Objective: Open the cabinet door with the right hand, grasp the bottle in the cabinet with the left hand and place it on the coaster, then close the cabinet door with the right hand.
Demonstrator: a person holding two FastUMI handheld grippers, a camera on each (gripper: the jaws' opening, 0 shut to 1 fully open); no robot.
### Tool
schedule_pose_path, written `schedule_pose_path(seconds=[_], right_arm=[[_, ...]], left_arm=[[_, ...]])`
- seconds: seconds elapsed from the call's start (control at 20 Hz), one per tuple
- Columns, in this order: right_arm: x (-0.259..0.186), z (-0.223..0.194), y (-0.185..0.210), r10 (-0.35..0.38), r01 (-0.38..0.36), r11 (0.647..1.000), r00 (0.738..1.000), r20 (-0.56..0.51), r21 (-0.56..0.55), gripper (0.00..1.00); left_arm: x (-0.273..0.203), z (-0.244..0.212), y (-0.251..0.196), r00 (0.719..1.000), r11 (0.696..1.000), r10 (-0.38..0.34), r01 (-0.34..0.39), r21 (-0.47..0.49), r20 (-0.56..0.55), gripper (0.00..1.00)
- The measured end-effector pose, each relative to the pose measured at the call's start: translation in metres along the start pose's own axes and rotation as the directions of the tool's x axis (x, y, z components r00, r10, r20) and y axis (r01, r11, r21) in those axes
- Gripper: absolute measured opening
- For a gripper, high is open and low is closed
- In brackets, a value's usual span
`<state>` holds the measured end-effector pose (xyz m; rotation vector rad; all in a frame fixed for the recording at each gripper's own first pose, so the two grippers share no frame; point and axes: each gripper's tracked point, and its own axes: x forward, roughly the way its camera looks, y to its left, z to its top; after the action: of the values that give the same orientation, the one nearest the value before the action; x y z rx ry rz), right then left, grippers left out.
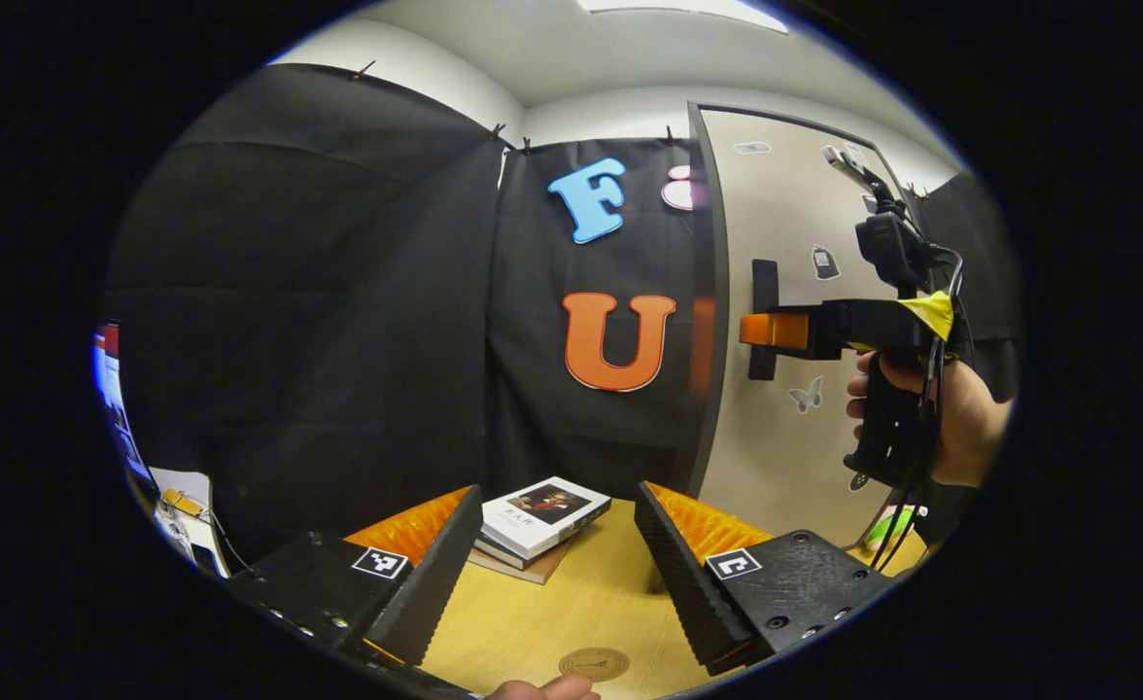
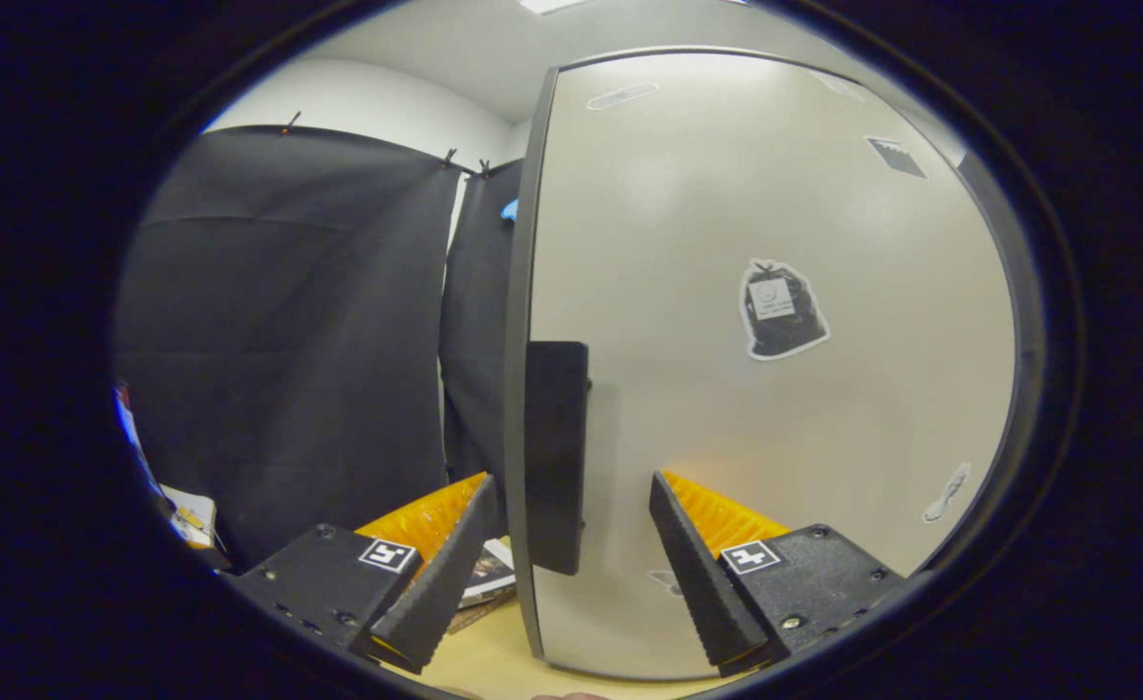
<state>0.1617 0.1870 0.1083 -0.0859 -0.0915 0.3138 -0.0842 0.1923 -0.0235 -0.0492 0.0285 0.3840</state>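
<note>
My right gripper (image 2: 571,544) gapes around the handle (image 2: 554,457), gripping nothing; I'd close squarely, then swing the door (image 2: 776,408) open.

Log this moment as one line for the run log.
stage: reaching for door | right tool: open, straddling handle | cabinet door: closed | left tool: open, empty, above coaster

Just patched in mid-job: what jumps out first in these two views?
The pale cabinet door dominates the right gripper view, its dark handle between the open fingers of the right hand-held gripper. In the left gripper view that gripper reaches the handle. Low down, books and a round coaster lie on the wooden table.
</note>
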Motion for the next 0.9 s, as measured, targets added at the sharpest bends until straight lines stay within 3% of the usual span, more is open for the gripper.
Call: schedule_pose_path(seconds=[0.05, 0.1, 0.15, 0.25, 0.3, 0.35, 0.4, 0.65, 0.9], right_arm=[[0.002, 0.001, 0.000, -0.028, 0.028, 0.999, 1.000, 0.002, -0.041, 0.97], [0.004, 0.000, 0.005, -0.039, 0.039, 0.996, 0.999, -0.002, -0.080, 0.88], [0.008, 0.000, 0.011, -0.033, 0.031, 0.994, 0.999, -0.012, -0.105, 0.88], [0.014, -0.004, 0.014, -0.065, 0.061, 0.989, 0.998, -0.025, -0.132, 0.74], [0.012, -0.003, 0.007, -0.113, 0.109, 0.984, 0.993, -0.020, -0.144, 0.61], [0.014, -0.003, 0.005, -0.132, 0.130, 0.983, 0.991, -0.009, -0.131, 0.58], [0.014, -0.003, 0.005, -0.133, 0.130, 0.984, 0.991, -0.015, -0.120, 0.39], [0.011, -0.003, 0.006, -0.132, 0.127, 0.987, 0.990, -0.047, -0.096, 0.33], [0.010, -0.002, 0.006, -0.094, 0.090, 0.993, 0.994, -0.048, -0.074, 0.26]], left_arm=[[-0.001, -0.001, 0.004, 1.000, 1.000, 0.008, -0.008, -0.002, -0.004, 0.95], [-0.001, -0.001, 0.006, 1.000, 1.000, 0.013, -0.013, -0.003, -0.005, 0.95], [-0.001, 0.000, 0.010, 1.000, 1.000, 0.017, -0.017, -0.001, -0.005, 0.95], [-0.002, 0.000, 0.019, 1.000, 1.000, 0.023, -0.023, 0.002, -0.004, 0.95], [-0.003, 0.001, 0.024, 1.000, 1.000, 0.027, -0.027, 0.001, -0.002, 0.95], [-0.004, 0.001, 0.029, 0.999, 0.999, 0.032, -0.032, -0.001, 0.000, 0.95], [-0.004, 0.000, 0.034, 0.999, 0.999, 0.035, -0.035, -0.007, -0.003, 0.95], [-0.002, -0.017, 0.044, 0.999, 0.998, 0.030, -0.033, -0.056, -0.045, 0.95], [0.018, -0.006, 0.066, 0.998, 0.994, 0.055, -0.054, -0.095, 0.009, 0.95]])
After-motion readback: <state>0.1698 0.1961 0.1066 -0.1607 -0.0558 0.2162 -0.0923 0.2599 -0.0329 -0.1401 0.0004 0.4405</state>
